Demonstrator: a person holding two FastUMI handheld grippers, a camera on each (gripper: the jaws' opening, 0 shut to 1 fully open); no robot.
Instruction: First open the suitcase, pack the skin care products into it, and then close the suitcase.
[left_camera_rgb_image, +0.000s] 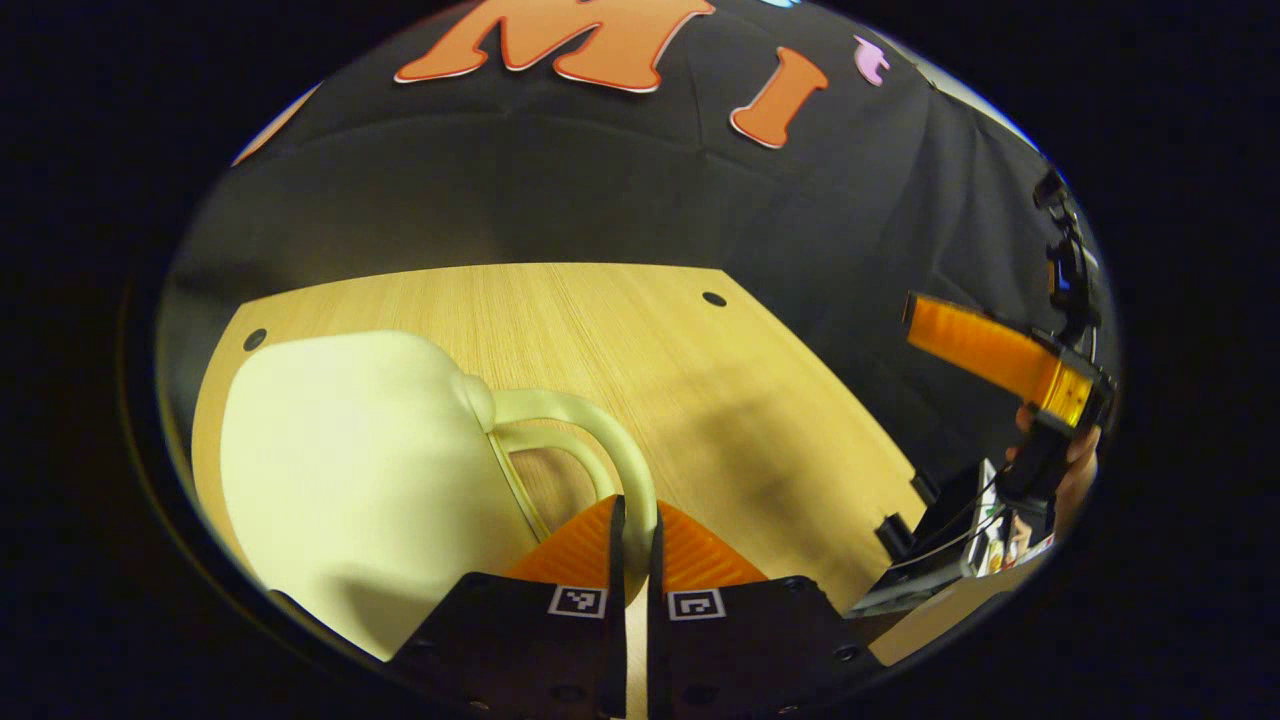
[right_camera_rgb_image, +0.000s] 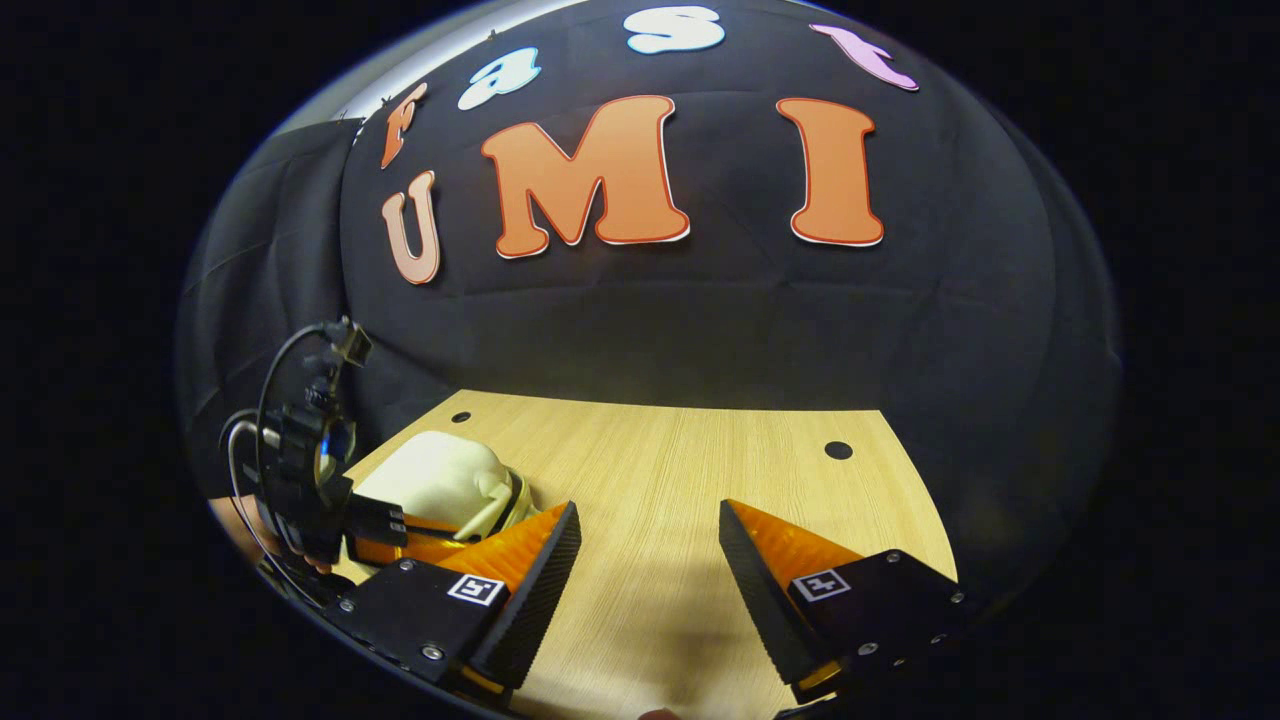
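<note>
Wooden table (right_camera_rgb_image: 680, 480) under black cloth wall, two dark holes near far edge. Cream suitcase (left_camera_rgb_image: 350, 470) lying closed on table's left part, handle (left_camera_rgb_image: 590, 430) pointing toward table's middle. Left gripper (left_camera_rgb_image: 632, 545) clamped tight on that handle, both fingers pressing it. Right gripper (right_camera_rgb_image: 650, 545) spread wide, holding nothing, hovering above bare wood right of suitcase; seen too from left gripper view (left_camera_rgb_image: 1000, 355), well right of suitcase, past table's edge.

Matt, smooth plastic suitcase (left_camera_rgb_image: 350, 480) w/ glossy handle (left_camera_rgb_image: 590, 430); wood-grain table (left_camera_rgb_image: 650, 350); cloth wall (right_camera_rgb_image: 700, 320).
</note>
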